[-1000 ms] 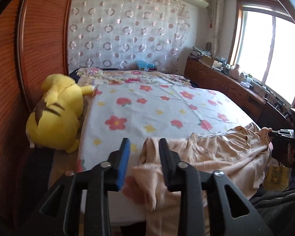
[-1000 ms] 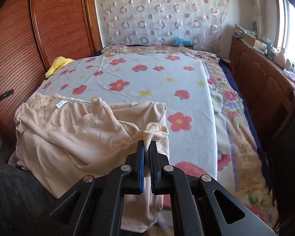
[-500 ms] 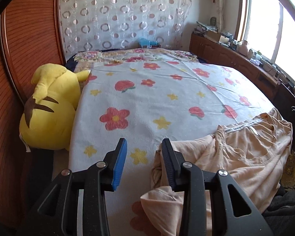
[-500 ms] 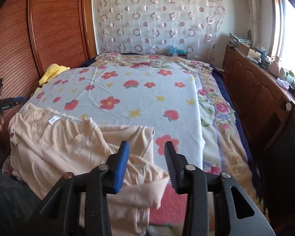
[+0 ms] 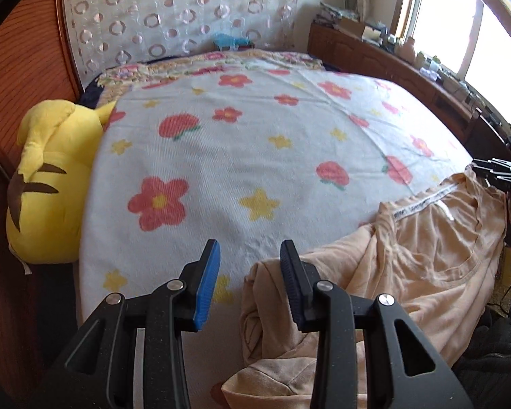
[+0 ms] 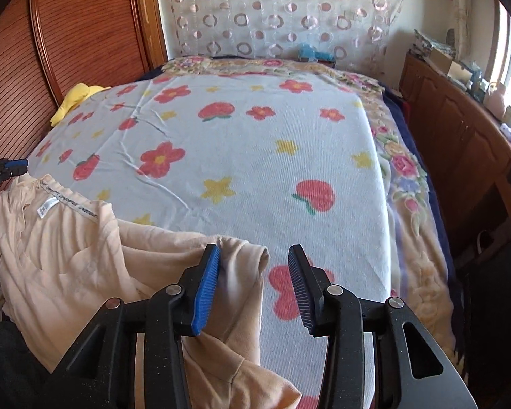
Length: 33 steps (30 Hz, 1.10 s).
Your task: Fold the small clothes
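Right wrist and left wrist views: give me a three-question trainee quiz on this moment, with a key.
1. True or false: the right hand-held gripper is clamped on the peach garment.
2. Multiple choice: where does the yellow plush toy lie in the left wrist view? A) beside the left edge of the floral blanket; B) on the wooden cabinet; C) on top of the garment.
3. Fill in: the left hand-held gripper has its jaws ____.

Key
1. False: its jaws stand apart, with a sleeve lying loose beneath them.
2. A
3. open, with nothing between them
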Tool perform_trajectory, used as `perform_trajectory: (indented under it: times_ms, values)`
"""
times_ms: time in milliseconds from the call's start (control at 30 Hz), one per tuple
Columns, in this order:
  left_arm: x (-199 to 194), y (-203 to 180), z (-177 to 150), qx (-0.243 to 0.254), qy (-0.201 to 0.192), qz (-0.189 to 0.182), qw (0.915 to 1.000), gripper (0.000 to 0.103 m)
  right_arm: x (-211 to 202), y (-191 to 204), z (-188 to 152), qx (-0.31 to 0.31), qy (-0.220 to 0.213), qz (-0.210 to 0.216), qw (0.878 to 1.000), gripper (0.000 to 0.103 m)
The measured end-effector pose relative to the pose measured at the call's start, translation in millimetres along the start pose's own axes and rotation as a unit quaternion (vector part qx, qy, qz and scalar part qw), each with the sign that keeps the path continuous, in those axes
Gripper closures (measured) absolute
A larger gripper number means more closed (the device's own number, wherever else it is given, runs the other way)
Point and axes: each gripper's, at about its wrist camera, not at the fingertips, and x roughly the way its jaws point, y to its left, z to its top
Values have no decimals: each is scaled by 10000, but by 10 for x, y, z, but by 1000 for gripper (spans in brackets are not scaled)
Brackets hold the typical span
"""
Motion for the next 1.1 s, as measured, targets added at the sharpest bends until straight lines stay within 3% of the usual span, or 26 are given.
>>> perform_trajectory:
  times_ms: [467, 600, 733, 767, 800, 867, 1000, 1100]
  values:
    - [-43, -85, -163, -170, 100, -488, 9986, 65, 36, -33, 36, 71, 220, 190, 9996, 60]
    - [-48, -111, -185, -141, 94, -605, 9980, 85, 73, 12, 69, 13, 325, 269, 9991, 60]
    - [-89, -159, -197, -71, 22, -518, 9986, 93, 93, 27, 78, -44, 354, 288, 9989, 60]
    - [-110, -167, -195, -57, -2, -498, 9987, 93, 89, 36, 68, -55, 332, 320, 9989, 67]
    - [-149, -178, -197, -48, -49, -486, 9988, 93, 81, 56, 50, -115, 293, 413, 9986, 81]
    - [-258, -207, -190, 11, -206, -517, 9985, 94, 43, 120, 12, -255, 214, 503, 9982, 93]
    - [-608, -258, -168, 16, -627, -655, 9959, 94, -228, 183, -8, -200, -143, 412, 9988, 97]
    - [-987, -279, -125, 15, -1021, -710, 9922, 94, -778, 241, 89, -243, -748, 430, 9960, 97]
